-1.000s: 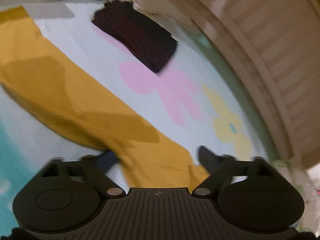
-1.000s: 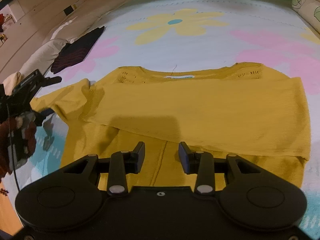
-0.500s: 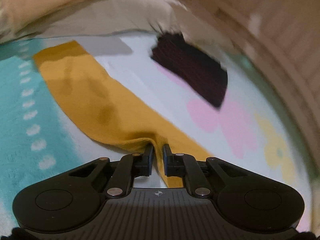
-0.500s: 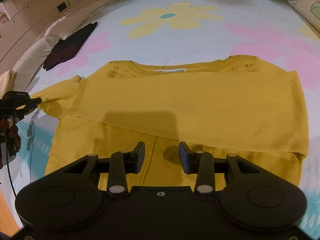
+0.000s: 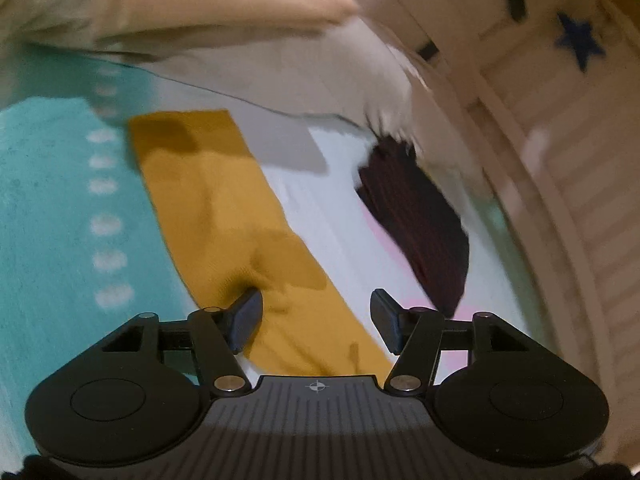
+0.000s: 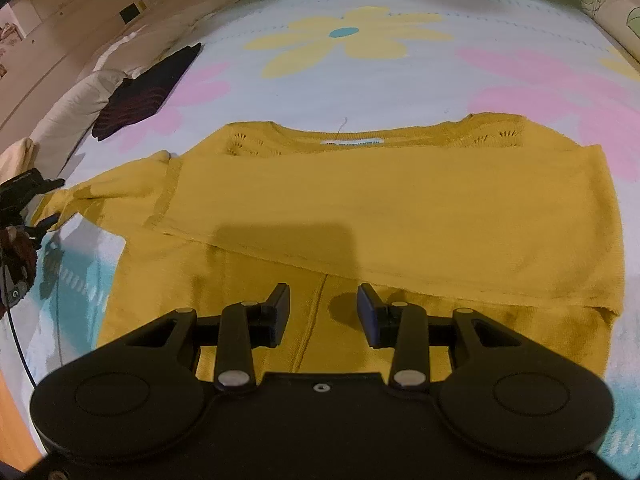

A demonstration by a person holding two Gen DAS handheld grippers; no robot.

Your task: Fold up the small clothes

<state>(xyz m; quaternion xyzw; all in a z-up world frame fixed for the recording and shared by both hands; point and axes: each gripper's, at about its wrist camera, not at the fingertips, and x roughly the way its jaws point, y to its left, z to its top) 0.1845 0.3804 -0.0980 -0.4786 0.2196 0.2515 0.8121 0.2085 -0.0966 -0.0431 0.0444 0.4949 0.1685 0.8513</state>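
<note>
Left wrist: left claw (image 5: 316, 320) angled down, opening over yellow sleeve (image 5: 224, 216).

One mustard-yellow sweater (image 6: 384, 208) lies on one flower-print blanket (image 6: 360, 88). One dark folded garment (image 6: 144, 92) is there too. The blanket's print shows one whole yellow flower (image 6: 348, 40). Two grippers are present: the left gripper (image 5: 316, 316) and the right gripper (image 6: 323, 312).

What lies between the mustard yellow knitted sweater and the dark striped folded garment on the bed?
Only bare flower-printed bed cover, in the right wrist view, between the sweater and the dark garment.
</note>
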